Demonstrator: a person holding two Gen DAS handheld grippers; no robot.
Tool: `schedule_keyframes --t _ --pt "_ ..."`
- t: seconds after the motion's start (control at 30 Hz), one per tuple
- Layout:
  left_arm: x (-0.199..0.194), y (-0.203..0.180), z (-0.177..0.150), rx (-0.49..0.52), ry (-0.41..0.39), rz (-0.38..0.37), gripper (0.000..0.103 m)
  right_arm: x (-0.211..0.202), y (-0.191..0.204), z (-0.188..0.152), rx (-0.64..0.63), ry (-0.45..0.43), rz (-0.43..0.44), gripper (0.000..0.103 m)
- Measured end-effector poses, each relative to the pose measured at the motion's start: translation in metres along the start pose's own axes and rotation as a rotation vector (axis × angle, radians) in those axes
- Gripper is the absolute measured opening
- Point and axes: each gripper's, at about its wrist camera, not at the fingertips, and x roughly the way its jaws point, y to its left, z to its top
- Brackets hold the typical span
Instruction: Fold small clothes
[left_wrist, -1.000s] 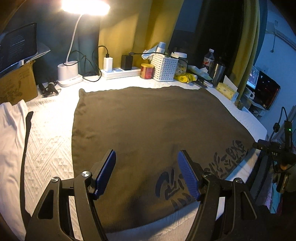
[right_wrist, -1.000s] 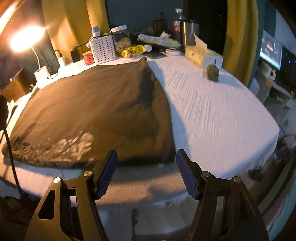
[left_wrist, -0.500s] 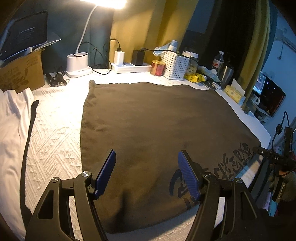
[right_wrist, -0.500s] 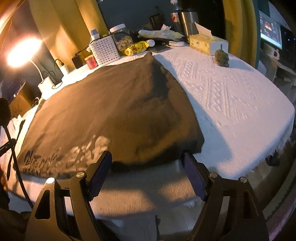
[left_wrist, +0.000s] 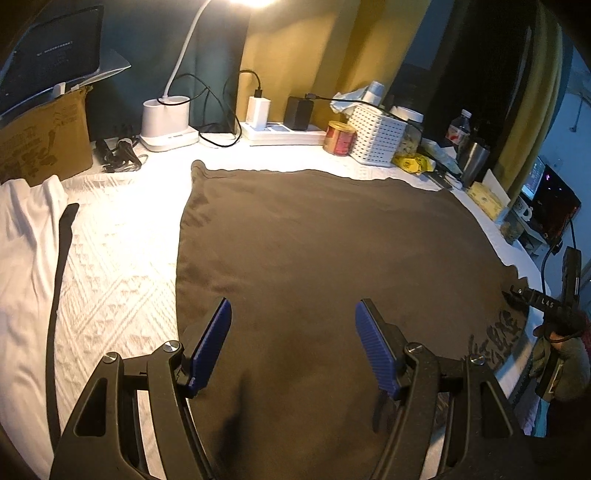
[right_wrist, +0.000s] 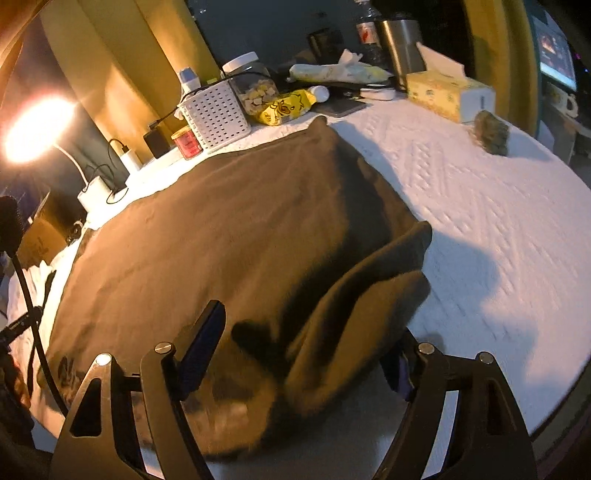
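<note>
A: Left gripper: jaws wide apart, empty, over the brown garment spread flat on the white bedspread.

B: Right gripper: jaws apart around the garment's bunched near corner, not clamped. Apparently the first fold is starting; closing comes next.

Both the left gripper and right gripper have matte black, triangular-cutout arms. Ribbed blue pads line the fingers (silver screws at each pivot).
</note>
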Motion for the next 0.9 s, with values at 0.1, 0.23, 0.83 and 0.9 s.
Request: schedule_keyframes --t 0.1,0.23,0.83,0.9 --pt "0.007 0.005 0.008 -0.001 0.006 0.011 0.069 0.012 0.002 0.014 0.002 0.005 0.012 0.076" --pt "0.017 0.011 0.018 -0.006 0.016 0.025 0.069 0.028 0.002 0.031 0.002 0.011 0.017 0.075" --pt "0.041 0.04 0.041 -0.012 0.039 0.04 0.069 0.061 0.041 0.07 -0.104 0.013 0.007 0.017" --pt "0.038 0.045 0.042 -0.012 0.033 0.038 0.069 0.059 0.053 0.073 -0.124 0.003 0.016 0.015"
